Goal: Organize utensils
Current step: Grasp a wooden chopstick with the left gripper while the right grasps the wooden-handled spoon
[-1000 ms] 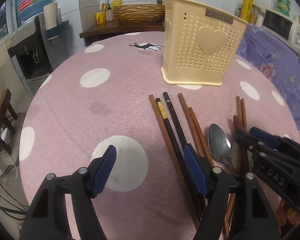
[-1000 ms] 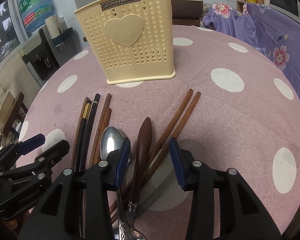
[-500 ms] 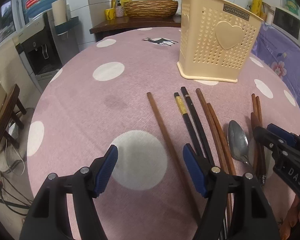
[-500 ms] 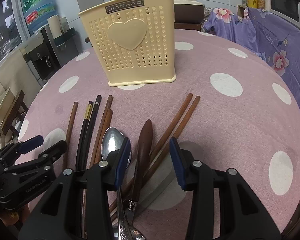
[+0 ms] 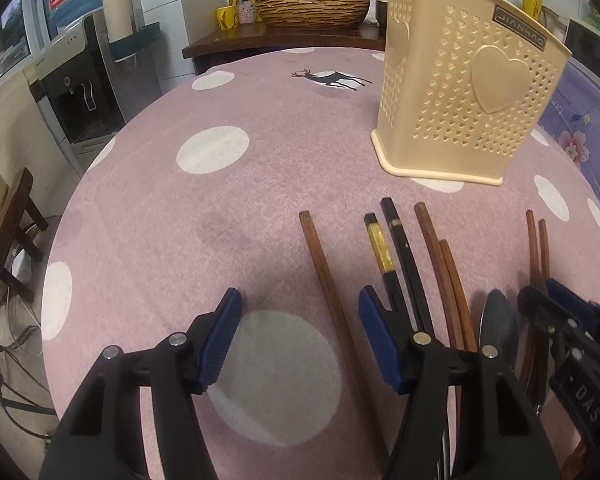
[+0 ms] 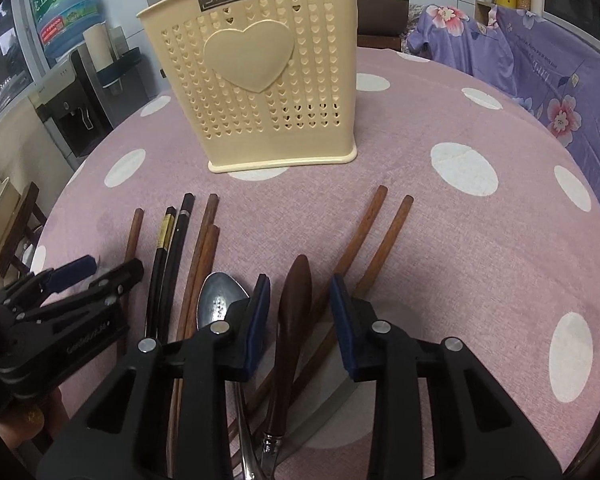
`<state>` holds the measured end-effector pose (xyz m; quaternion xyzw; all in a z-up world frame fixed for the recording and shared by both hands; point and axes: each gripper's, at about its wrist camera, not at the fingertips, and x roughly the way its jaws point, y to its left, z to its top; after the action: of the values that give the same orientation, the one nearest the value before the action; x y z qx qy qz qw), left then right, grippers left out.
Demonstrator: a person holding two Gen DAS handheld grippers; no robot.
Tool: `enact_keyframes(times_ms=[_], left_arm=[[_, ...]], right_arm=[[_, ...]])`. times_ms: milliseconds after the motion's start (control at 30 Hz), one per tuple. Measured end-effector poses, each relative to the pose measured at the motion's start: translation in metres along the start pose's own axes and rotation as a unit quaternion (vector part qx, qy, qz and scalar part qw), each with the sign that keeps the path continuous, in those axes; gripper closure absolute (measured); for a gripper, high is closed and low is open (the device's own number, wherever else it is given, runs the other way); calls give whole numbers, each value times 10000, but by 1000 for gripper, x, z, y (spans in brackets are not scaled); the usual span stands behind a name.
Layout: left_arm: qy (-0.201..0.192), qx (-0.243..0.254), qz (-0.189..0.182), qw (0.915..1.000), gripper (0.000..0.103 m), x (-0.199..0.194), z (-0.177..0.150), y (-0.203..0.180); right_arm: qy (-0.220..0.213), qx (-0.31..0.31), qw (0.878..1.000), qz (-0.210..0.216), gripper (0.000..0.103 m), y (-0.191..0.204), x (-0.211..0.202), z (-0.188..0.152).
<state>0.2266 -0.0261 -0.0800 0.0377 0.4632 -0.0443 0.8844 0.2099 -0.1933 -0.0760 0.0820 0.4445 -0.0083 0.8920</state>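
Note:
A cream perforated utensil holder [image 5: 464, 92] [image 6: 260, 80] stands upright at the far side of the pink dotted table. In front of it lie a lone brown chopstick [image 5: 332, 288] [image 6: 134, 232], two black chopsticks [image 5: 400, 256] [image 6: 172, 248], brown chopstick pairs [image 5: 444, 272] [image 6: 364, 240], a metal spoon [image 5: 498, 324] [image 6: 218, 300] and a wood-handled utensil [image 6: 294, 320]. My left gripper [image 5: 300, 328] is open, its jaws either side of the lone chopstick. My right gripper [image 6: 300, 312] is open, its jaws either side of the wood-handled utensil.
The round table [image 6: 460, 240] drops off at left and right. A water dispenser [image 5: 80, 80] stands left of it. A wooden counter with a woven basin [image 5: 312, 8] is behind. A purple floral cloth [image 6: 540, 72] covers furniture on the right.
My left gripper has shifted left, from over the black chopsticks to around the lone brown chopstick, which now lies apart from the black pair. The right gripper has edged slightly closer to the table.

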Motion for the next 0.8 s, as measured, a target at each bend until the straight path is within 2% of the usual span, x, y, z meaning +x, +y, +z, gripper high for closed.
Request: enact_keyframes(times_ms=[133, 267, 433, 533, 800], left_arm=[[18, -54, 65, 10000, 55, 3, 8, 1], [30, -35, 50, 10000, 63, 6, 14, -1], [60, -86, 116, 9999, 83, 8, 18, -1], [39, -46, 125, 9999, 91, 8, 18, -4], [5, -164, 100, 9998, 92, 9, 18, -7]], right_arm=[[111, 29, 9999, 31, 84, -3, 5, -1], [109, 106, 9997, 167, 84, -7, 5, 1], [3, 136, 9995, 283, 86, -9, 1, 1], [-86, 126, 9995, 279, 86, -9, -2, 2], [-314, 134, 9991, 258, 86, -14, -11, -1]])
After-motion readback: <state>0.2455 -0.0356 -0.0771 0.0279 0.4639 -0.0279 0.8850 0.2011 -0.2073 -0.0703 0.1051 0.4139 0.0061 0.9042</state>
